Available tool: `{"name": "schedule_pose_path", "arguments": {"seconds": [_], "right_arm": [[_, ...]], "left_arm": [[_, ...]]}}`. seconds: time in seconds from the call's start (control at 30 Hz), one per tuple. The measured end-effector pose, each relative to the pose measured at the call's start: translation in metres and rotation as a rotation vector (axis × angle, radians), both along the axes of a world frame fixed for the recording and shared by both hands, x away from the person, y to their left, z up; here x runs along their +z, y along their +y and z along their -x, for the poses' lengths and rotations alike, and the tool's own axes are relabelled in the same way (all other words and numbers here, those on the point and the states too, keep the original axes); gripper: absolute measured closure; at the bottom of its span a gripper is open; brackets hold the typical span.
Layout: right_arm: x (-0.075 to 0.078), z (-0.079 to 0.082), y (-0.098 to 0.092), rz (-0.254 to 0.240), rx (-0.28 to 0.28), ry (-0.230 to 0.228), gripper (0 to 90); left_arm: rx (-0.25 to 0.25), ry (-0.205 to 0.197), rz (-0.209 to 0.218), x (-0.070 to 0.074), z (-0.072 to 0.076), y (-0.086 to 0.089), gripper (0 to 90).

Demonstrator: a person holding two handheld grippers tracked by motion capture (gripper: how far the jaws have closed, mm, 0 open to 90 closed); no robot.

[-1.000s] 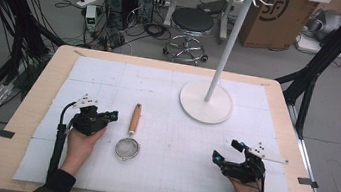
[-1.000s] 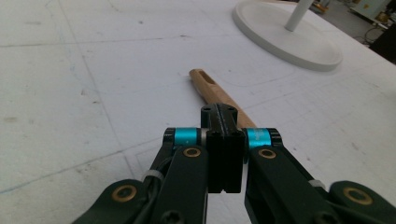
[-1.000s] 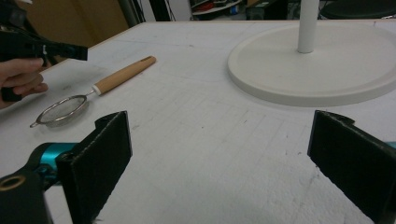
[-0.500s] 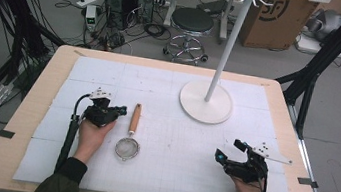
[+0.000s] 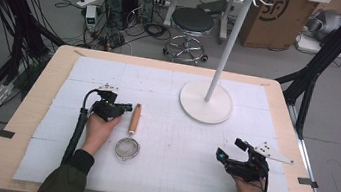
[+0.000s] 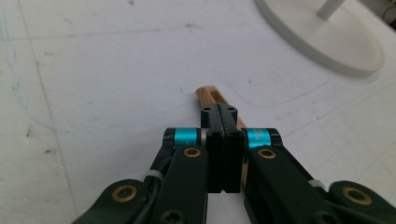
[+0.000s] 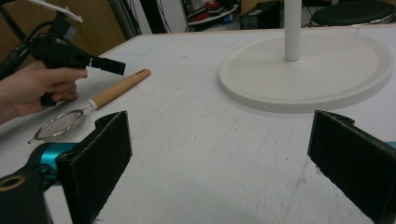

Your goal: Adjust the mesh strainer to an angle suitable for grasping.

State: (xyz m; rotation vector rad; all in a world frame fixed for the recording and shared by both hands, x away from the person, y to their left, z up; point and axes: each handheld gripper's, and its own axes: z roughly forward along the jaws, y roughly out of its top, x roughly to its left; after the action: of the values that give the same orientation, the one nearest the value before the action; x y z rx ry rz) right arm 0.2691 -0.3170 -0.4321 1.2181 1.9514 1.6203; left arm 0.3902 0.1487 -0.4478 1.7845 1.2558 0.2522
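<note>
A small strainer lies on the white mat, its wooden handle [image 5: 134,118] pointing away from me and its mesh bowl [image 5: 126,148] nearer. My left gripper [image 5: 128,106] is shut with nothing in it, its tip just left of the handle's far end. In the left gripper view the closed jaws [image 6: 219,114] sit over the handle [image 6: 208,93], which pokes out beyond them. Whether they touch it I cannot tell. My right gripper [image 5: 230,149] rests at the near right, open and empty [image 7: 224,158]. Its view also catches the strainer handle [image 7: 119,87] and the left gripper [image 7: 109,65].
A white stand with a round base [image 5: 206,102] and a tall pole [image 5: 225,48] rises at the back right of the mat; its base [image 7: 308,70] lies ahead of the right gripper. A stool, boxes and cables sit on the floor beyond the table.
My left hand has carried its shut gripper to the right and farther up the table, toward the strainer handle's far end. The right hand has stayed put.
</note>
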Motion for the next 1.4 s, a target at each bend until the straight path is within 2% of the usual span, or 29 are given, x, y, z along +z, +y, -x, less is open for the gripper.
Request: {"name": "schedule_pose_path", "arguments": {"seconds": [0.07, 0.13, 0.17, 0.2, 0.27, 0.43, 0.5, 0.57, 0.7, 0.77, 0.97, 1.1, 1.17, 1.27, 1.4], "right_arm": [[0.0, -0.001, 0.0, 0.001, -0.004, -0.008, 5.5], [0.001, -0.001, 0.001, 0.0, -0.003, -0.01, 5.5], [0.001, -0.001, 0.001, -0.001, -0.003, -0.008, 5.5], [0.001, -0.001, 0.001, -0.001, -0.003, -0.008, 5.5], [0.002, 0.0, 0.001, -0.002, -0.004, -0.011, 5.5], [0.002, 0.0, -0.001, 0.0, -0.007, -0.011, 5.5], [0.002, 0.001, -0.001, -0.001, -0.006, -0.014, 5.5], [0.002, 0.001, -0.002, -0.002, -0.006, -0.015, 5.5], [0.002, 0.0, 0.0, 0.003, -0.006, -0.017, 5.5], [0.002, 0.0, 0.001, 0.003, -0.005, -0.012, 5.5], [0.002, 0.0, 0.002, 0.01, -0.005, -0.019, 5.5], [0.002, 0.0, 0.001, 0.011, -0.007, -0.019, 5.5], [0.002, 0.0, 0.001, 0.01, -0.013, -0.019, 5.5], [0.002, 0.001, 0.0, 0.011, -0.019, -0.023, 5.5], [0.002, 0.001, 0.0, 0.011, -0.022, -0.024, 5.5]], "left_arm": [[-0.014, 0.003, -0.02, -0.001, 0.0, -0.005, 90.0], [-0.033, 0.046, -0.059, -0.001, -0.006, -0.013, 90.0], [-0.033, 0.046, -0.059, -0.001, -0.006, -0.013, 90.0], [-0.016, 0.012, -0.04, 0.004, -0.009, -0.017, 90.0], [-0.022, 0.007, -0.032, 0.005, -0.01, -0.018, 90.0], [0.001, 0.034, -0.037, -0.001, -0.014, -0.014, 90.0], [-0.005, 0.031, -0.026, -0.001, -0.014, -0.015, 90.0], [-0.003, 0.033, -0.034, -0.003, -0.014, -0.017, 90.0], [-0.023, 0.053, -0.045, -0.003, -0.015, -0.019, 90.0], [-0.041, 0.057, -0.031, -0.003, -0.014, -0.022, 90.0], [-0.086, 0.069, -0.052, -0.003, -0.01, -0.033, 90.0], [-0.128, 0.072, -0.046, -0.003, -0.008, -0.038, 90.0], [-0.14, 0.087, -0.036, -0.003, -0.007, -0.04, 90.0], [-0.156, 0.093, -0.034, -0.002, -0.006, -0.042, 90.0], [-0.179, 0.099, -0.012, -0.002, -0.004, -0.047, 90.0]]}}
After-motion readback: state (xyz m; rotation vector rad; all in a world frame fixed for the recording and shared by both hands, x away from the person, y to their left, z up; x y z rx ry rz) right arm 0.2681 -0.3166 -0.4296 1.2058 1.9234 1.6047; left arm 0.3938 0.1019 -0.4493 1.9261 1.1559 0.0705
